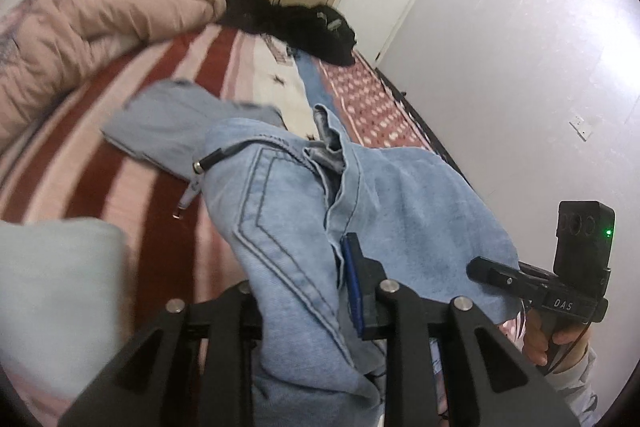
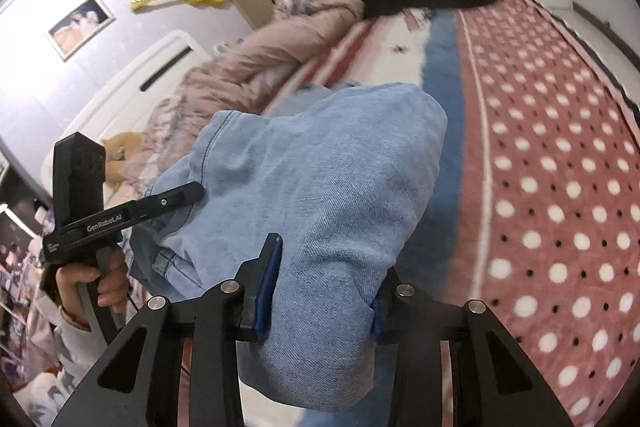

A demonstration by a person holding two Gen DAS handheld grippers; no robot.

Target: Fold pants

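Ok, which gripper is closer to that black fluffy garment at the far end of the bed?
Neither clearly. The left gripper and right gripper both clamp the light blue jeans at the near end, with the black fluffy garment far beyond both.

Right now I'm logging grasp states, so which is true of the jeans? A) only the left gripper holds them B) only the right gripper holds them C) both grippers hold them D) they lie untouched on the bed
C: denim of the jeans is pinched in the left gripper and in the right gripper.
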